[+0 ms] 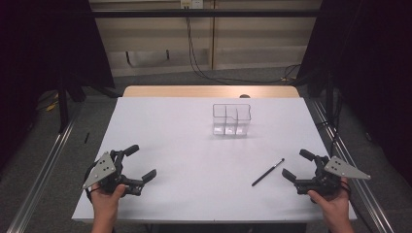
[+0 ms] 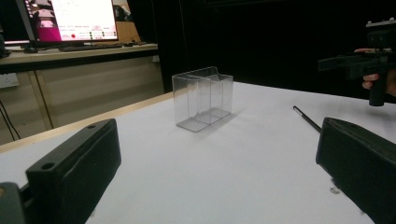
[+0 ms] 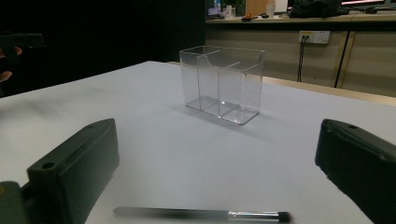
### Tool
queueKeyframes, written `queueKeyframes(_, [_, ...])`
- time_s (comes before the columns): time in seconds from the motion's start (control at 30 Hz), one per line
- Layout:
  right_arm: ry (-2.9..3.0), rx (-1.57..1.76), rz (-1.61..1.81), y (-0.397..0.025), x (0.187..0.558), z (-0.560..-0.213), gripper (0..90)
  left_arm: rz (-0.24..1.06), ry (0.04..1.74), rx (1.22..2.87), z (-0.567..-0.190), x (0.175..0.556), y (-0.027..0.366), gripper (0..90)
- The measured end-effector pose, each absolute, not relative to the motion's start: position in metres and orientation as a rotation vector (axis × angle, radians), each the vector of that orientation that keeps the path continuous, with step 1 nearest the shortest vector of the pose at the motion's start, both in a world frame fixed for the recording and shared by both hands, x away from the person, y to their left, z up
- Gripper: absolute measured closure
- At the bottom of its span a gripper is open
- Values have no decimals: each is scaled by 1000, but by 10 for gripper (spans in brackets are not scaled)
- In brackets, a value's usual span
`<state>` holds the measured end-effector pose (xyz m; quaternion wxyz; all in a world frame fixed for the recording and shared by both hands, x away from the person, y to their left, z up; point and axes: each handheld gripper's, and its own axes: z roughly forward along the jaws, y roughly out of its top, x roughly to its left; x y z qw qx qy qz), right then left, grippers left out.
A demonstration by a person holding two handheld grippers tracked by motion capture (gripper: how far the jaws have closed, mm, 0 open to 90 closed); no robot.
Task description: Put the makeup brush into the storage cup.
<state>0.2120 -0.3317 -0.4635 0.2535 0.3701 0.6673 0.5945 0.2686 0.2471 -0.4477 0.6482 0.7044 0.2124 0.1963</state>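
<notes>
White table [image 1: 194,160]: brush [image 1: 267,172] near right tongs [image 1: 299,166] (apart)

My right gripper [image 3: 215,186] sits low over the white table [image 3: 140,116], its two black jaws wide apart with nothing between the pads. Just ahead of them, near the bottom edge, a slim brush [image 3: 201,215] lies flat on the table, dark bristle tip to the right, silver collar beside it. Farther on stands a clear plastic box [image 3: 222,84], upright, with inner dividers, well apart from the brush. Wall sockets [image 3: 314,36] behind.
</notes>
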Motion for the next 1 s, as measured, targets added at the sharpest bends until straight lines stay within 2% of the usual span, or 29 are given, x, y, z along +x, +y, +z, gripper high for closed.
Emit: queueKeyframes(1.0, [1787,1044,1585,-335,216,-463,0,424,461,1621,-450,273,240,0])
